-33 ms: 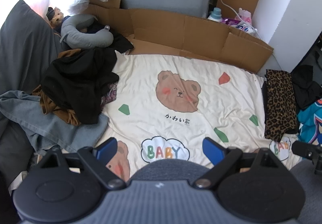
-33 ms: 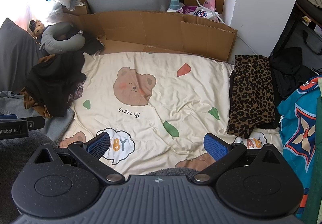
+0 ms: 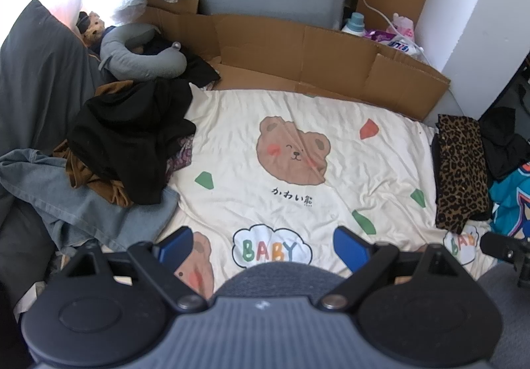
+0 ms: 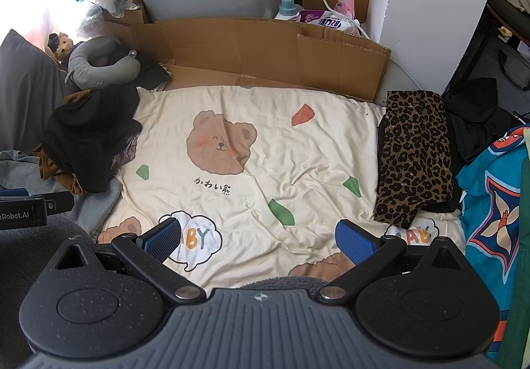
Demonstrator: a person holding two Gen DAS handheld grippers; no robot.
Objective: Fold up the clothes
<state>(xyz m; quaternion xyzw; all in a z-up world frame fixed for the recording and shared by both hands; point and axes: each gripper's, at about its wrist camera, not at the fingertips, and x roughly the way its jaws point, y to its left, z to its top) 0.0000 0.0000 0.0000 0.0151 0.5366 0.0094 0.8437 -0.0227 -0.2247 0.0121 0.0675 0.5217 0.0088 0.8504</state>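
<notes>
A heap of unfolded clothes lies on the left: a black garment [image 3: 132, 140] [image 4: 89, 133] on top of a brown one [image 3: 89, 180] and grey-blue jeans [image 3: 99, 213]. A folded leopard-print garment [image 3: 460, 167] [image 4: 414, 153] lies at the right edge of the cream bear-print blanket [image 3: 298, 177] [image 4: 265, 170]. My left gripper [image 3: 263, 244] is open and empty above the blanket's near edge. My right gripper [image 4: 258, 241] is open and empty, also above the near edge.
A flattened cardboard sheet [image 3: 314, 54] stands behind the blanket. A grey neck pillow [image 3: 139, 54] and a small teddy [image 4: 64, 44] lie at the back left. A teal patterned cloth [image 4: 497, 203] and black cloth [image 4: 477, 114] lie right. Bottles [image 4: 288, 6] stand by the white wall.
</notes>
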